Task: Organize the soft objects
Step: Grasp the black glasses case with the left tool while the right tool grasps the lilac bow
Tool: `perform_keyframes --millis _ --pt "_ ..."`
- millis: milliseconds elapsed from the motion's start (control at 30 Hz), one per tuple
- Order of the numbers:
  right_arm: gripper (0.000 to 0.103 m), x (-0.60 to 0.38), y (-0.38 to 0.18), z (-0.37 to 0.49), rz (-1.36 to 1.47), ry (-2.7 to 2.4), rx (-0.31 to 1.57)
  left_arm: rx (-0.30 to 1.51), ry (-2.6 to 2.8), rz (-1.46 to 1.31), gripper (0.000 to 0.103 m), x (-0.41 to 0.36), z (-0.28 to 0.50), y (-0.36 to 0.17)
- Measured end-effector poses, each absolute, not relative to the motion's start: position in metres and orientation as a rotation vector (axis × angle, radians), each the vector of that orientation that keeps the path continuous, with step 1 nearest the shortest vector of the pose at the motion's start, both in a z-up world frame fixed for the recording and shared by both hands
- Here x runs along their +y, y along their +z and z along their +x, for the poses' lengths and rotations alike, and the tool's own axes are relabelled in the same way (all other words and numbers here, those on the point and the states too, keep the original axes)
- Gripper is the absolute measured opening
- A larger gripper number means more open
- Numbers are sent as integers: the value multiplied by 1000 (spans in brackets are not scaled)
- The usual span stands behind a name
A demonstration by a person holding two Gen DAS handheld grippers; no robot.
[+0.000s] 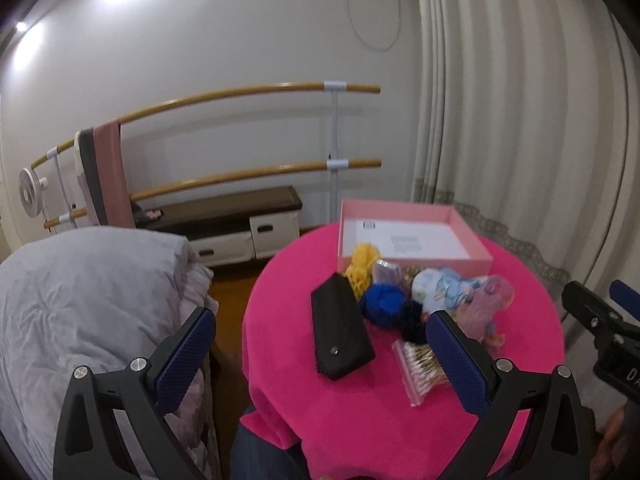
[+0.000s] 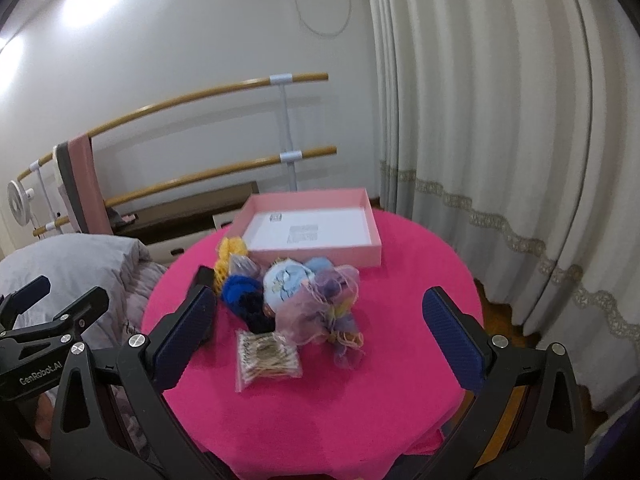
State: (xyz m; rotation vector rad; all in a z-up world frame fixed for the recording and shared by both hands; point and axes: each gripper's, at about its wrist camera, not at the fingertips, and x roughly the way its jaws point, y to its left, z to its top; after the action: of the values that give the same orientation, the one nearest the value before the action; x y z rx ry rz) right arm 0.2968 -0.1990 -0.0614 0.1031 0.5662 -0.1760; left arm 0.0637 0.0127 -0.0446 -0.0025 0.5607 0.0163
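A heap of soft things lies on the round pink table (image 2: pixel 360 392): a yellow mesh piece (image 2: pixel 225 258), a blue scrunchie (image 2: pixel 237 289), a dark scrunchie (image 2: pixel 256 312), a light blue cloth bundle (image 2: pixel 290 284) and a sheer purple organza pouch (image 2: pixel 332 312). An open, empty pink box (image 2: pixel 316 232) stands behind them. My right gripper (image 2: pixel 320 328) is open and empty, above the table's near side. My left gripper (image 1: pixel 322 340) is open and empty, above the table's left edge. The heap (image 1: pixel 420 296) and the box (image 1: pixel 412 236) show in the left wrist view too.
A black case (image 1: pixel 340 336) lies left of the heap. A clear bag of cotton swabs (image 2: pixel 268 360) lies in front. A grey quilt on a bed (image 1: pixel 80 300) is at the left. Curtains (image 2: pixel 500 140) hang at the right. A barre rack (image 1: pixel 240 96) stands by the wall.
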Motion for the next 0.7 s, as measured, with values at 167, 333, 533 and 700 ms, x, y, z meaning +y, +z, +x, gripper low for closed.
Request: perform_keyframes --millis 167,333,533,700 --pt "103 -203 -89 316 101 -171 633 621 43 -6 103 19 90 -64" --pt "103 -203 -117 334 107 -151 706 679 44 -10 103 22 122 -89" --pt "103 -211 -140 355 121 -150 771 729 31 -20 103 22 157 -113" --pt "102 -219 -157 375 128 -139 819 756 26 -38 103 17 195 -131"
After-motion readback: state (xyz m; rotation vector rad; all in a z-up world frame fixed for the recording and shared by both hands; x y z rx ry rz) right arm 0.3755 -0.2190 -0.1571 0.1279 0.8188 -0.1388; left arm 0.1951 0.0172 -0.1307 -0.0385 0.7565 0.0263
